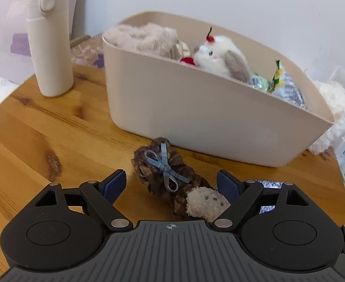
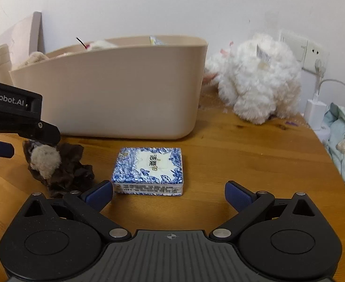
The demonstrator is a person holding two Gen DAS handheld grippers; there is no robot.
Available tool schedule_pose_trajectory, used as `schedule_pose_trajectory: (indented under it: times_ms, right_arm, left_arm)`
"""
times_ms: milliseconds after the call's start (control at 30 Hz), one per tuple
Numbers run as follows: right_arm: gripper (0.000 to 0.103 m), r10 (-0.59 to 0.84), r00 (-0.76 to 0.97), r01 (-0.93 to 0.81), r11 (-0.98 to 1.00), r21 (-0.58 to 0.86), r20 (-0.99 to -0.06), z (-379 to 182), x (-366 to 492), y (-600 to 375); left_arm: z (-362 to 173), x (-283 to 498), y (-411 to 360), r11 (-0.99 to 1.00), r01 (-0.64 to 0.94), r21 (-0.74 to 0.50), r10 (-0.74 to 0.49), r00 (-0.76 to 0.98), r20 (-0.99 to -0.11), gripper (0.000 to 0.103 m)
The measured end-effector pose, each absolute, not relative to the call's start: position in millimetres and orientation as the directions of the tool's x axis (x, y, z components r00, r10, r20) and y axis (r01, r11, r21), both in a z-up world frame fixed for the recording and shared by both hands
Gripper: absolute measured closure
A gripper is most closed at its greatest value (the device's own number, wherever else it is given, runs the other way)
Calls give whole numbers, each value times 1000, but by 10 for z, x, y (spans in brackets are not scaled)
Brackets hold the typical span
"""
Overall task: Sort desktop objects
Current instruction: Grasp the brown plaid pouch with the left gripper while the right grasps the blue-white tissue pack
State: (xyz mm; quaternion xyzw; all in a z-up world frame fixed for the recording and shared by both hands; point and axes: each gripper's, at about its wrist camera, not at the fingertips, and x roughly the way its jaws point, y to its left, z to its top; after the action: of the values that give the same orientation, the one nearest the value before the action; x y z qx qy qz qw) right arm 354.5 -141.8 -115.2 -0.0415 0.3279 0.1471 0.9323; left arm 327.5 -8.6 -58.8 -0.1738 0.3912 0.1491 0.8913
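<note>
Surface: a round wooden table (image 2: 231,145) stood against a white wall.
Bin: the beige bin (image 1: 196,122) held plush toys.
Left gripper (image 1: 171,183): I held it spread wide around the brown plaid scrunchie (image 1: 165,174), unclenched.
Right gripper (image 2: 169,193): spread wide too, just short of the blue-and-white tissue pack (image 2: 149,170) lying before the bin.

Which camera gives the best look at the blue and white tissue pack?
The right wrist view. The tissue pack lies flat on the table, whole and unobstructed, just ahead of the open right gripper. The left wrist view shows only slivers of it behind the left gripper.
</note>
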Motion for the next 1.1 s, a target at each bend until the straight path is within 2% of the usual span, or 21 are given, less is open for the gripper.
schedule_pose_trajectory:
  times_ms: [200, 333, 667, 1100]
  right_arm:
    - [0, 245, 728, -300, 954, 25, -640, -1169, 3653, -1375]
    - [0, 222, 731, -290, 957, 0, -645, -1178, 3725, -1300]
    - [0, 185, 741, -242, 970, 1, -646, -1175, 3827, -1149]
    - [0, 135, 753, -182, 983, -6, -644, -1167, 3783, -926]
  left_arm:
    - [-747, 3362, -185, 889, -418, -188, 140, 639, -757, 17]
    - [-770, 3410, -293, 906, -406, -116, 188, 635, -750, 17]
    - [-824, 3425, -332, 905, -424, -42, 262, 630, -731, 17]
    - [-822, 3354, -59, 887, -460, -35, 289, 612, -736, 17]
